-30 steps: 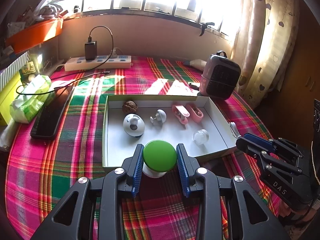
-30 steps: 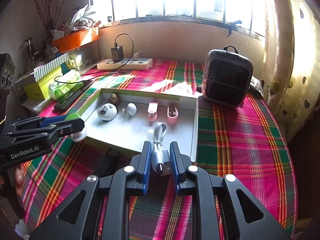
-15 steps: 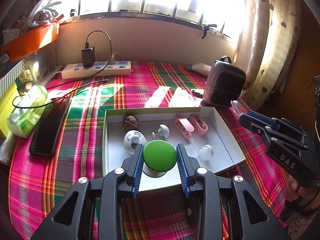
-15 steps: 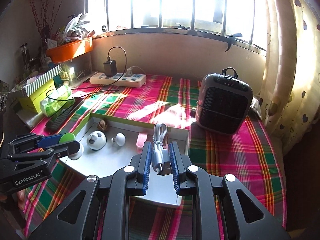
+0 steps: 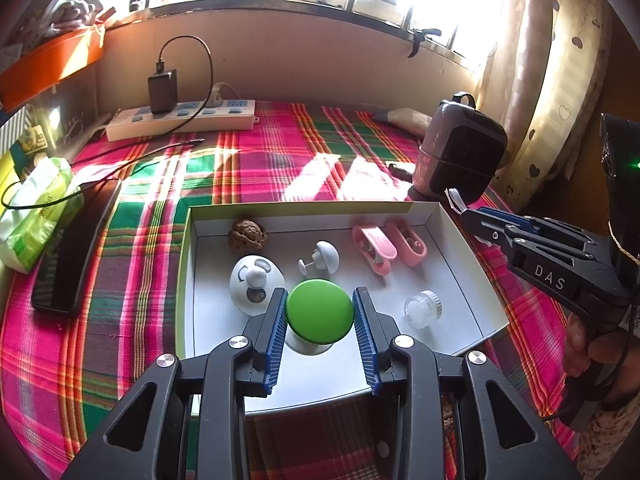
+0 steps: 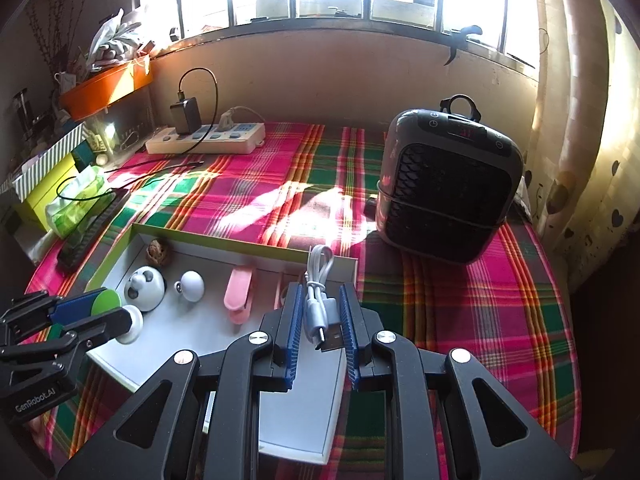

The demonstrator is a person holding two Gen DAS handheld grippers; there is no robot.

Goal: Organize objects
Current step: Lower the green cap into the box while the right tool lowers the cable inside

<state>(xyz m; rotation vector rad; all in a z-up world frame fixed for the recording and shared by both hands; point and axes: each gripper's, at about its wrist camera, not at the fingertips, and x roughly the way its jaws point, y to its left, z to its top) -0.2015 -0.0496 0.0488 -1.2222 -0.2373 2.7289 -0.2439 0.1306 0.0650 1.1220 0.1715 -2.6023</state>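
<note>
Sunlight falls across the plaid tablecloth (image 5: 248, 168) and the shallow white box (image 5: 460, 240) you are working over. Your left gripper (image 5: 320, 314) has its blue-padded fingers (image 5: 276, 328) closed against the sides of a green-capped knob (image 5: 320, 310), which sits on a white base and hangs over the near half of the box. Whether that base touches the box floor, you cannot tell from either view.

Your right gripper (image 6: 319, 320) is clamped on a coiled white USB cable (image 6: 318, 300); its looped end rises above the fingertips, and the metal plug points down between the pads. You hold it above the box's right near corner, level with the far wall.

Inside the box, along the back, lie a walnut (image 5: 247, 233) in the left corner, a white mushroom-shaped piece (image 5: 322, 258), and two pink clips (image 5: 376, 246) side by side toward the right. A white panda-faced round piece (image 5: 256, 284) rests just left of your left fingers, and a small clear jar (image 5: 423, 308) lies to their right near the right wall.

Beyond the box, a dark heater (image 6: 448, 188) stands upright at the right, a power strip (image 5: 180, 118) with a black charger (image 5: 163, 90) lies by the wall, and a tissue pack (image 5: 36, 212) and a black phone (image 5: 76, 248) rest at the left.
</note>
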